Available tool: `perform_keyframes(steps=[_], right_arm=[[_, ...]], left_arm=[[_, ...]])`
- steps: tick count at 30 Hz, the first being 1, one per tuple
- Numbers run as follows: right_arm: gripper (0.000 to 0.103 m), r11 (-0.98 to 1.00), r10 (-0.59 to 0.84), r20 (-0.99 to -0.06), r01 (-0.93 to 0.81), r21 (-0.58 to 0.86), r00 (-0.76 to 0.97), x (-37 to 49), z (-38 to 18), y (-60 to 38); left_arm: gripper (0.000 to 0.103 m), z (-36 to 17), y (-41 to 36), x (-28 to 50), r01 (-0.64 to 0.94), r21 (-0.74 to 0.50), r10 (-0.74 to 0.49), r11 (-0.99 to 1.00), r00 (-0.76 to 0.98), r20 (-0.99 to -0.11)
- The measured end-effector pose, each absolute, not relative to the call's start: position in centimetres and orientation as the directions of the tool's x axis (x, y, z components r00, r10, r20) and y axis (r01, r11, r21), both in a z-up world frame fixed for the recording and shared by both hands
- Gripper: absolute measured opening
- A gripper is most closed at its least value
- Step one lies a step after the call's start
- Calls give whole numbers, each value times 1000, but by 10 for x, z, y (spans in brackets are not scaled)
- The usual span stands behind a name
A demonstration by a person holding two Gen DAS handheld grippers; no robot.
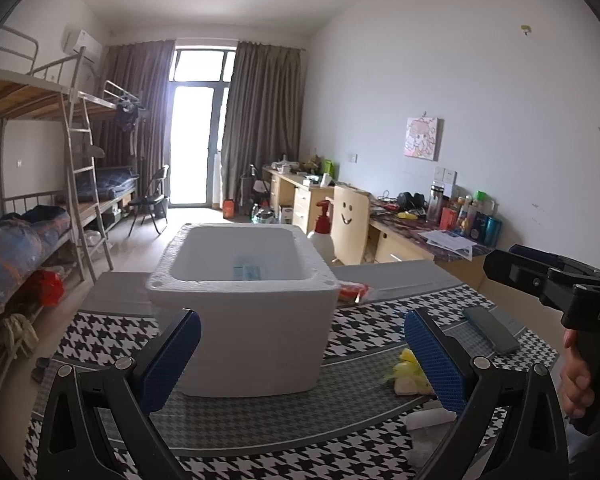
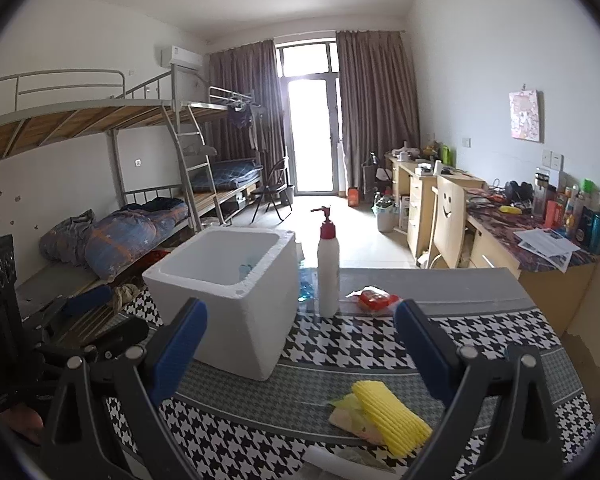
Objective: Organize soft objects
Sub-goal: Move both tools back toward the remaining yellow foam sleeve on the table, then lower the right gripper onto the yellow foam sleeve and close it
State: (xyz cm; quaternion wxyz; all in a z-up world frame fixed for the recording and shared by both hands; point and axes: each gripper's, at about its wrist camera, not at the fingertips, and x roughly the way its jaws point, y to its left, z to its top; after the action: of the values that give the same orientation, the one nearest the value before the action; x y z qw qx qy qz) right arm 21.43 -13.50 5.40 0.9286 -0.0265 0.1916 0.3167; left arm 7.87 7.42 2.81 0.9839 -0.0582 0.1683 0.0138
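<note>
While the ribbed yellow foam sponge (image 2: 390,416) lies on the near part of the table (image 2: 480,340), on its black-and-white houndstooth cloth with pale yellow-green scraps under it, both claws hang above the cloth with nothing between their blue pads. The right claw (image 2: 300,344) is spread wide just over the sponge; the left claw (image 1: 302,354) is equally wide in front of the white foam box (image 1: 246,312). That box stands open-topped near the middle of the table, holding only a small blue-printed packet (image 1: 247,271) on its floor. Just beside the box stands a white pump bottle with a red top (image 2: 328,264), upright, and near it a red item in clear wrap (image 2: 374,301). A dark flat phone-like slab (image 1: 490,328) lies farther right.
</note>
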Motion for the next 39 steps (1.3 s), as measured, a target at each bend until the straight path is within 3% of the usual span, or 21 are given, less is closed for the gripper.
perform_keyframes(steps=[39], right_arm=[[97, 894, 434, -354, -445, 55, 828, 215, 18, -189]], left_arm=[[102, 11, 23, 100, 61, -71, -83, 996, 932, -353]])
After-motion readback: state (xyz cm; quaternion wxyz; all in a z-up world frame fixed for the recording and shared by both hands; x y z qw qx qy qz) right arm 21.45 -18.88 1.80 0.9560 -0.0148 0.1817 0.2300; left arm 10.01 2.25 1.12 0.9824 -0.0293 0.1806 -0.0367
